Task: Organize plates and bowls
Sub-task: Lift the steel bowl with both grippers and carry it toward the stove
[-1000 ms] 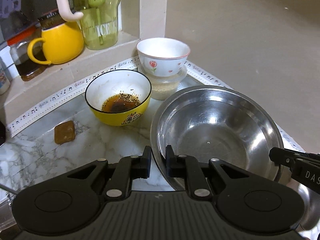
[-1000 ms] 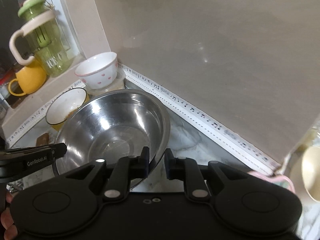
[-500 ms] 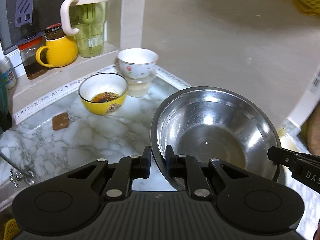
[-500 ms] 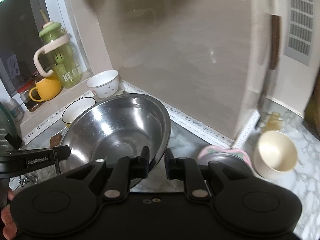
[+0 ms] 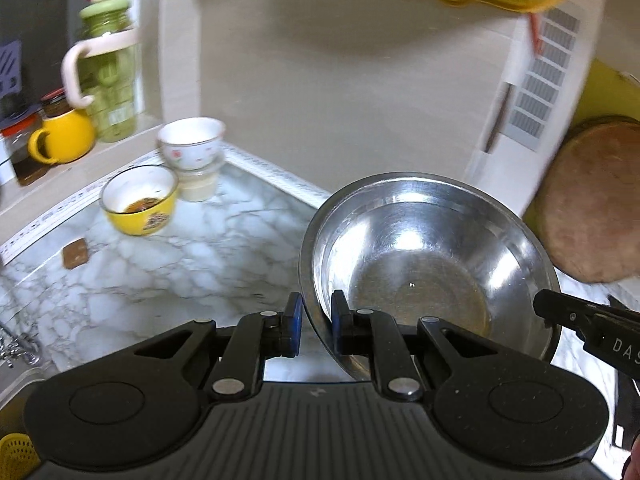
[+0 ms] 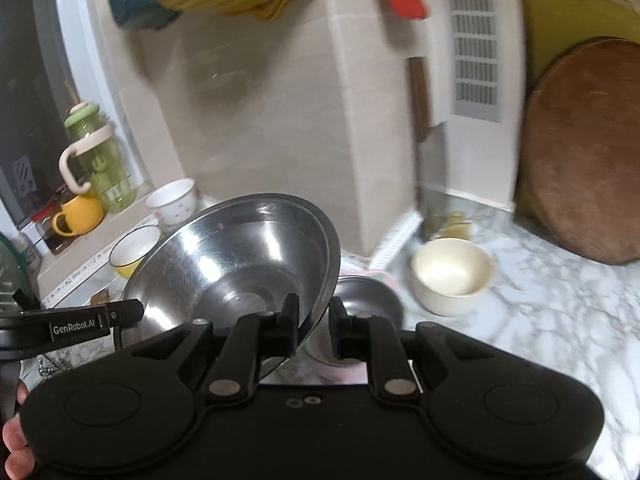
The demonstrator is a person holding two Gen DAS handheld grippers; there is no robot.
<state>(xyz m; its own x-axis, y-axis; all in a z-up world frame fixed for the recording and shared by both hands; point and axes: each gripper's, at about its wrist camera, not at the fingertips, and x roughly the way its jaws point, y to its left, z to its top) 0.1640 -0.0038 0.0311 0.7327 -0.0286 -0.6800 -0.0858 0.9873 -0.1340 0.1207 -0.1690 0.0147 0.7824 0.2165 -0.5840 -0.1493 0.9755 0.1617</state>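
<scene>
Away from the yellow bowl (image 5: 138,200) swings the steel bowl (image 5: 432,272), rim clamped by left gripper (image 5: 316,320) and right gripper (image 6: 314,320); cream bowl (image 6: 452,276), floral bowl (image 5: 192,142) unsorted.

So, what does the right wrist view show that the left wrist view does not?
Only the right wrist view shows the cream bowl on the marble counter, a smaller steel bowl on something pink below the big one, and a blue cloth hanging on the wall.

Only the left wrist view shows the sauce inside the yellow bowl and the container under the flowered bowl.

Both show the large steel bowl, gripped on opposite rims by the left tongs and the right tongs, plus the green bottle, the yellow mug and the round wooden board.
</scene>
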